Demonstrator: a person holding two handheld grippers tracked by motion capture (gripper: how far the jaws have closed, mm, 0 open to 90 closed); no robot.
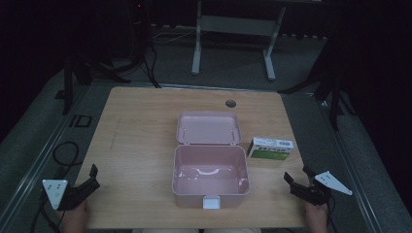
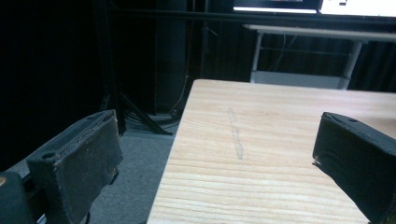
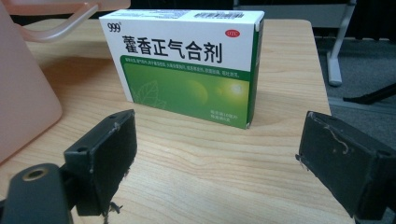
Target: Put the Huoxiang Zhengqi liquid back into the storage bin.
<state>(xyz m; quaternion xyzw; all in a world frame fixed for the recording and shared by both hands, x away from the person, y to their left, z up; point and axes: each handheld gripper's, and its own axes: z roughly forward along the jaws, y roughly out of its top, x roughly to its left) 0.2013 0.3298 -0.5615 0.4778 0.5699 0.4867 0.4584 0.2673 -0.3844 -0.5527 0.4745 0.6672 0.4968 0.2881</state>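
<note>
A pink plastic box [image 1: 210, 174] stands open in the middle of the wooden table [image 1: 141, 141], its lid [image 1: 209, 128] laid back and its inside bare. Right of it a green and white medicine carton [image 1: 270, 148] stands on its long edge. My right gripper [image 1: 297, 180] is open at the table's front right, a short way in front of the carton [image 3: 187, 65], with the pink box wall [image 3: 23, 98] at the left of its view. My left gripper [image 1: 92, 175] is open at the front left corner, straddling the table's left edge [image 2: 173, 154], with nothing between its jaws.
A round cable hole [image 1: 230, 103] sits near the table's far edge. A white metal frame [image 1: 233, 29] stands on the grey floor beyond the table. Black stands [image 1: 73, 73] and cables [image 1: 65, 150] lie off the left side.
</note>
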